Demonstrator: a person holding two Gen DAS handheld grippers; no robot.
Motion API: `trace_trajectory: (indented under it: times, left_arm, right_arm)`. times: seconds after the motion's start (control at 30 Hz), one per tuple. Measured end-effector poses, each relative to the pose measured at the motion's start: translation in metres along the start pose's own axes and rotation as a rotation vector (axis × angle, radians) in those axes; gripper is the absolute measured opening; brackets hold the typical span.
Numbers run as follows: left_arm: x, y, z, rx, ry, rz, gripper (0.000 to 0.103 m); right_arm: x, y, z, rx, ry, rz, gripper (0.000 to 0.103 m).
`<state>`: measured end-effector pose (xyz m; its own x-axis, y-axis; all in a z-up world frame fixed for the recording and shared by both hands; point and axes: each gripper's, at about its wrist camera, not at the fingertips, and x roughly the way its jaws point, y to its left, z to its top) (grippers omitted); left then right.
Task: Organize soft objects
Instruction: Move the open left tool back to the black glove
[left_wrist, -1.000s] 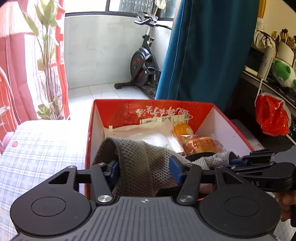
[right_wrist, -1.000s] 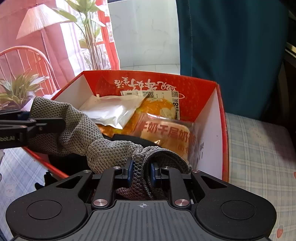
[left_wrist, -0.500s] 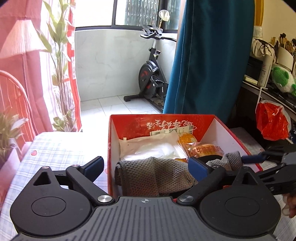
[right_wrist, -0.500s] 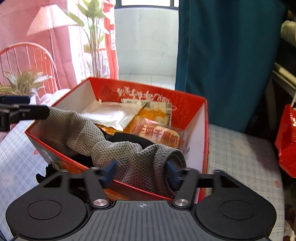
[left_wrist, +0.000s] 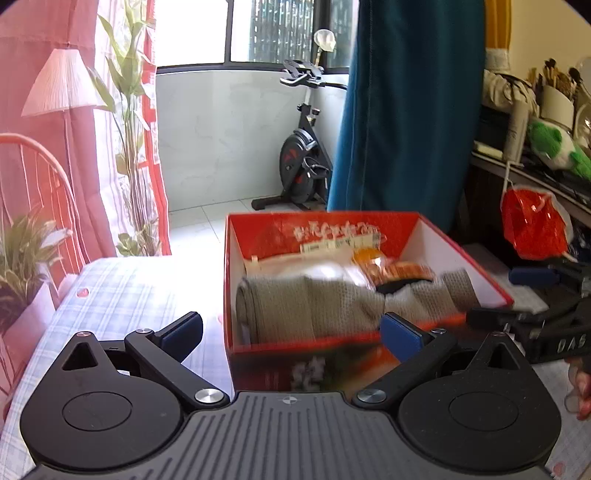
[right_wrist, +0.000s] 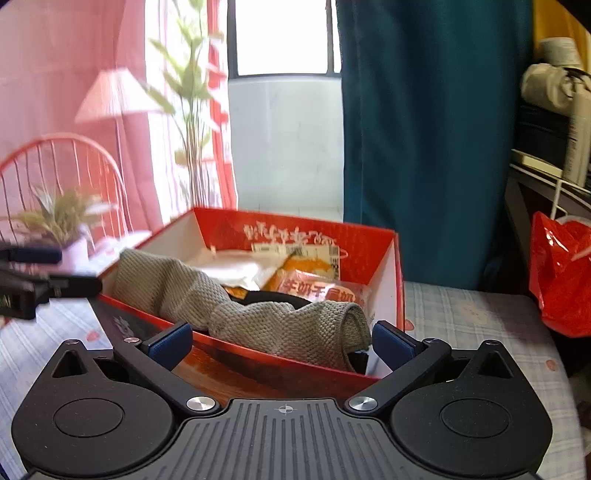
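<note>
Knit grey cloth (right_wrist: 266, 317) in the red box (right_wrist: 399, 280) looks light and floppy, so we'd pinch a bunched fold; left gripper (left_wrist: 291, 336) gapes empty, right gripper (right_wrist: 282, 339) is opening, clear of it.

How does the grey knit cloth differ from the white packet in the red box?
The grey knit cloth is coarse, matte and bunched along the near side of the red box, one end at the near rim; the white packet is smooth, glossy and lies flat farther back. Both are soft and rest inside the box.

Home living space: exercise bike (left_wrist: 301, 166) by balcony window, floor lamp (left_wrist: 61, 86), curtains (left_wrist: 402, 110), potted plants (left_wrist: 22, 258).
</note>
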<state>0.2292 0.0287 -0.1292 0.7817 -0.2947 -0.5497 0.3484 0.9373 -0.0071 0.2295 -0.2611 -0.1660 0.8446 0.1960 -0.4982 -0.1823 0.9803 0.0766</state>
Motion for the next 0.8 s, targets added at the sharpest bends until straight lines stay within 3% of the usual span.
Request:
trace_trajectory:
  times: [0.17,0.33,0.4,0.47,0.57,0.63,0.8]
  left_arm:
    - [0.003,0.005,-0.027,-0.004,0.045,-0.009,0.103]
    - [0.014,0.022,-0.047,-0.059,0.094,-0.033,0.100]
    - [0.021,0.027,-0.051,-0.088,0.112,-0.036,0.091]
    - [0.029,0.031,-0.056,-0.122,0.134,-0.043,0.074]
    - [0.045,0.032,-0.063,-0.145,0.159,-0.038,0.059]
    - [0.055,0.032,-0.068,-0.148,0.171,-0.032,0.053]
    - [0.074,0.031,-0.078,-0.177,0.207,-0.021,0.047]
  right_arm:
    - [-0.007,0.003,-0.023,0.019,-0.049,0.024,0.103]
    - [0.003,0.009,-0.045,0.051,-0.008,0.043,0.102]
    - [0.012,0.012,-0.052,0.064,0.017,0.050,0.102]
    - [0.020,0.016,-0.061,0.075,0.033,0.049,0.099]
    - [0.036,0.021,-0.072,0.106,0.066,0.046,0.089]
    - [0.045,0.024,-0.079,0.125,0.083,0.048,0.080]
    - [0.065,0.028,-0.087,0.163,0.113,0.042,0.070]
